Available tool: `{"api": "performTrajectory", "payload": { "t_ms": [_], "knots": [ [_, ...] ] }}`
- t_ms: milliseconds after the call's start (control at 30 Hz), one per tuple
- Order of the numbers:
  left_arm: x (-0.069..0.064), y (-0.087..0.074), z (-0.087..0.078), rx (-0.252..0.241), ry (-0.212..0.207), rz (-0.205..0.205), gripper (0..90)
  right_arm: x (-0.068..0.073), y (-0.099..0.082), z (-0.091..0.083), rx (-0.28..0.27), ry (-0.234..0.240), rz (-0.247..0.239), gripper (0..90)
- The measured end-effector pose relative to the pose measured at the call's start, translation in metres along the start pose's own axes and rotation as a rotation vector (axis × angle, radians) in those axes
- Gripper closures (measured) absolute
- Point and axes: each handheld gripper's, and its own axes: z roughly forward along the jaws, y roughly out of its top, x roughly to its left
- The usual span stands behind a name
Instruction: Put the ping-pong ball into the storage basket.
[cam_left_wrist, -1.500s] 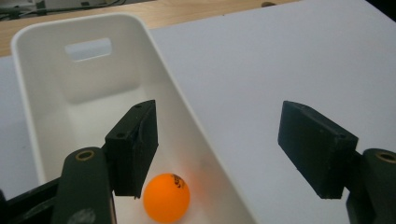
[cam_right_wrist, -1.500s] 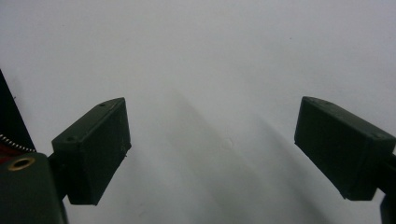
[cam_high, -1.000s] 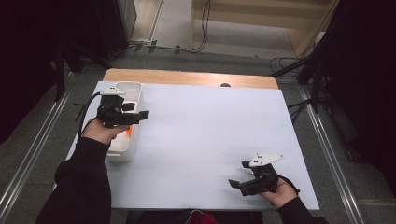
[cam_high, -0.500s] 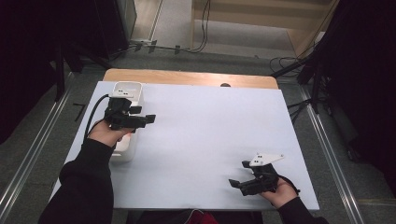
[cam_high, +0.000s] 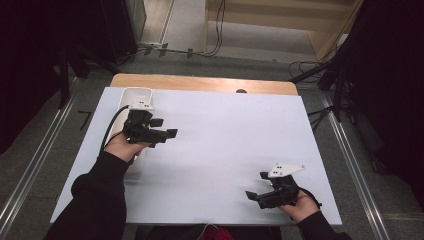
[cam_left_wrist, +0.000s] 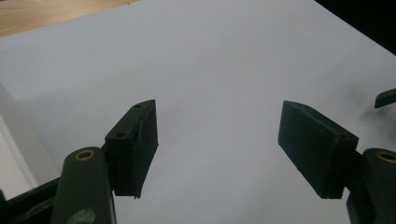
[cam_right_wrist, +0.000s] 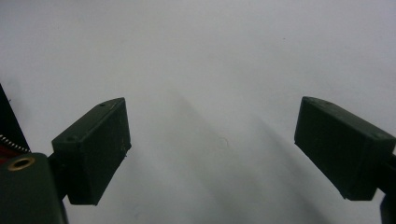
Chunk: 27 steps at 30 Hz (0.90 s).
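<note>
Both sets of fingers open, nothing held.

My left gripper (cam_high: 167, 131) has its fingers (cam_left_wrist: 133, 147) spread wide w/ only white table (cam_high: 230, 140) between them; it's up over the table's left side, pointing right. Same for my right gripper (cam_high: 252, 196): fingers (cam_right_wrist: 93, 149) wide apart, just bare white sheet under them, down near the table's front right corner, pointing left. The 2 grippers are well apart. No task thing given, so none to place. A white tray (cam_high: 131, 97) lies along the left edge of the table, just behind & under my left hand (cam_high: 125, 145); can't tell what's in it. Right hand (cam_high: 300, 207) sits at the front edge. Bare wood strip (cam_high: 200, 82) shows at the far end of the table, grey floor (cam_high: 45, 165) around it.
</note>
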Motion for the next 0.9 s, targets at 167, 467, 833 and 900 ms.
{"api": "performTrajectory", "payload": {
  "t_ms": [167, 467, 833, 900],
  "knots": [
    [-0.005, -0.003, 0.006, -0.005, -0.028, -0.001, 21.6, 0.0, 0.0, -0.001, 0.0, -0.009, 0.005, 9.3],
    [-0.011, -0.005, 0.012, 0.008, -0.065, 0.007, 21.6, 0.0, -0.001, 0.0, 0.001, -0.007, 0.005, 9.3],
    [-0.025, -0.015, 0.014, 0.014, -0.068, 0.044, 21.6, 0.0, -0.001, -0.001, 0.003, -0.006, 0.006, 9.3],
    [-0.027, -0.016, 0.014, 0.019, -0.076, 0.048, 21.6, 0.0, -0.001, -0.001, 0.008, -0.006, 0.004, 9.3]
  ]
}}
